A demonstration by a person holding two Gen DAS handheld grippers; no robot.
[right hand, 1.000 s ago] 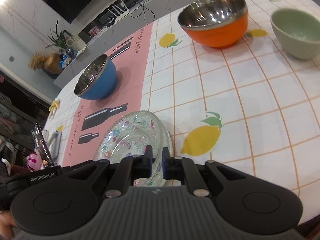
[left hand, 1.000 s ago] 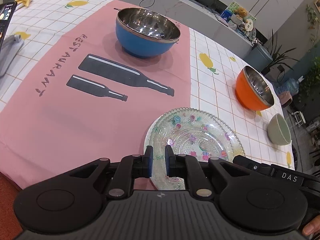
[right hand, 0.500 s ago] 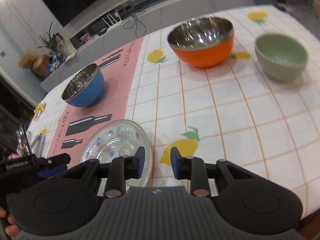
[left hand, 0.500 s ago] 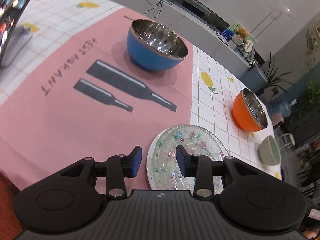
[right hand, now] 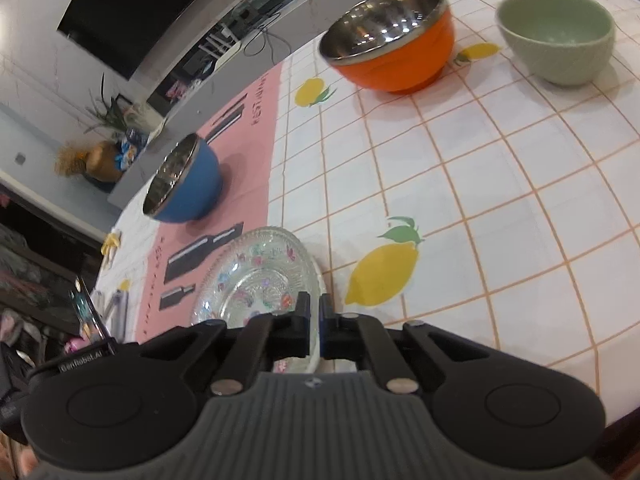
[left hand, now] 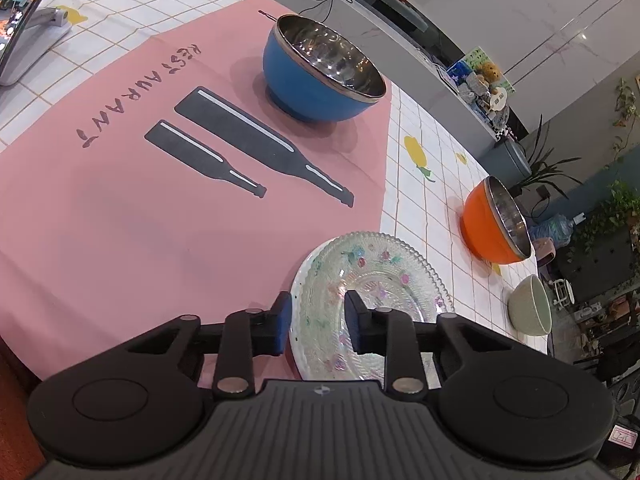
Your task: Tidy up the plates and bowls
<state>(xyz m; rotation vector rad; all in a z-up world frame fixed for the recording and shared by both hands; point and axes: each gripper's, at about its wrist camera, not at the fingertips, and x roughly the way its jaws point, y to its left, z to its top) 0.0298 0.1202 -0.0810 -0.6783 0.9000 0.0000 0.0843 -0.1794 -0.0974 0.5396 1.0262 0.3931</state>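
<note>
A clear glass plate with coloured flowers (left hand: 380,280) lies on the table near the front edge; it also shows in the right wrist view (right hand: 256,276). My left gripper (left hand: 318,326) is open, its jaws either side of the plate's near left rim. My right gripper (right hand: 314,330) is shut on the plate's near right rim. A blue steel-lined bowl (left hand: 320,76) (right hand: 184,180) stands on the pink cloth. An orange steel-lined bowl (left hand: 496,220) (right hand: 392,36) and a pale green bowl (left hand: 530,310) (right hand: 556,36) stand on the chequered cloth to the right.
A pink cloth with bottle prints (left hand: 160,184) covers the left of the table. The lemon-print chequered cloth (right hand: 480,184) covers the right. A grey stand holding a screen (left hand: 36,32) sits at the far left. A counter with cables runs behind the table.
My right gripper opened half a second ago and has now shut on the plate's rim. My left gripper opened and stays open beside the plate.
</note>
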